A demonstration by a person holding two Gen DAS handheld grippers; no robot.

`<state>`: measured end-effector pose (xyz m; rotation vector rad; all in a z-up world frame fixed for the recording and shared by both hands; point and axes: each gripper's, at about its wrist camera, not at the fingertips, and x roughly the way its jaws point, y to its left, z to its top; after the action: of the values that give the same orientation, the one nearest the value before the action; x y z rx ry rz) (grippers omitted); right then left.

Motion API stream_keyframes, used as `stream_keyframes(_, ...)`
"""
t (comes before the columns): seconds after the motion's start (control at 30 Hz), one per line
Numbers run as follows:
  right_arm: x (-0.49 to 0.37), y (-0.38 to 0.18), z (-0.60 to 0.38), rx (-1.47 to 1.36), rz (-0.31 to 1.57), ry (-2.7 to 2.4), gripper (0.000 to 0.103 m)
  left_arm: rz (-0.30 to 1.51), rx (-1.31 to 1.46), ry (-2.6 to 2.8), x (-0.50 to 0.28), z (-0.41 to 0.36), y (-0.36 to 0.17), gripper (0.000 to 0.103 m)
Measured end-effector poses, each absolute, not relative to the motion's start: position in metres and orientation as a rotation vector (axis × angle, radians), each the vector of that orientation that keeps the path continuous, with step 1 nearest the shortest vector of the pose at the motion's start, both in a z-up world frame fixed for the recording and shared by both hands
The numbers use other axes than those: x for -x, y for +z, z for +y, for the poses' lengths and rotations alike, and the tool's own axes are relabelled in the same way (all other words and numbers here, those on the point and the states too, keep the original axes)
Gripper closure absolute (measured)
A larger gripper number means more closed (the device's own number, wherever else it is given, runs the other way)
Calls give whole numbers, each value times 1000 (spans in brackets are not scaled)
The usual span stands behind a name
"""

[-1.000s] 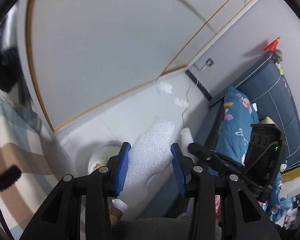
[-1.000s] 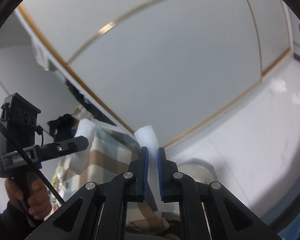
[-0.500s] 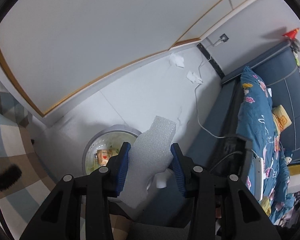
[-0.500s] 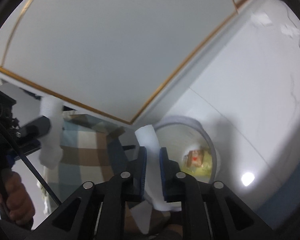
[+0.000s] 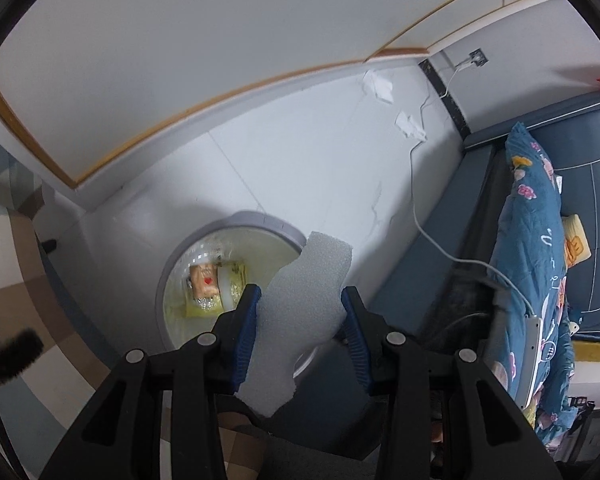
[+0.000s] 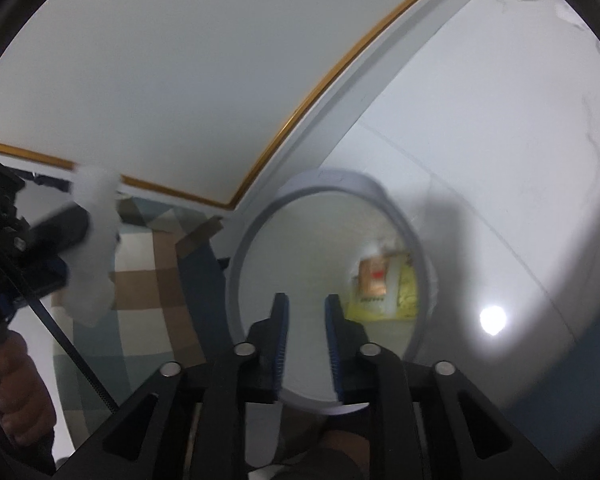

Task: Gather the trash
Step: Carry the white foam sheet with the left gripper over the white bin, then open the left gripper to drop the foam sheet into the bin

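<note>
Home bedroom. Blue upholstered bed with floral quilt on the right; white tile floor beside it, a round trash bin standing there; checked rug left of the bin; wall socket with charger cable beyond the bed.

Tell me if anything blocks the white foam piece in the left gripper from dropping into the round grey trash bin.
Nothing visible does: the white foam piece in the left gripper hangs over the open round grey trash bin.

White foam sheet upright above the wrapper-holding bin.
</note>
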<state>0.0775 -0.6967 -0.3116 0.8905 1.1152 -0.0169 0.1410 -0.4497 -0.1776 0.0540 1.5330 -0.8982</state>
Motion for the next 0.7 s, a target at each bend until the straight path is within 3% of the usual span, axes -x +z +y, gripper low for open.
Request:
stream_keyframes(0.2,-67,-292,-711,-799,1083,-82,63,1622,-133,-865,-133,-462,-196,66)
stream_keyframes(0.27,-61,-285,-714,-783,1063,-100,50,1644,-186,-836,-129,-467,-201,66)
stream_keyframes(0.33,-56,-280,-715,-759,1065,-117,45,1652,-188,-831,-129,-467,-202,65)
stream_keyframes(0.43,-51,-278,-710,-745,1079,-131,45,1650,-217,-811,-128,-467,-203,64)
stream_keyframes(0.47,-49,-278,-709,-744,1080,-133,45,1648,-220,-805,-128,-466,-202,62)
stream_keyframes(0.6,-45,-275,-711,-734,1084,-139,41,1638,-230,-799,-127,-463,-201,37)
stream_keyframes(0.7,-47,-276,-709,-738,1084,-154,37,1637,-256,-790,-126,-462,-203,34)
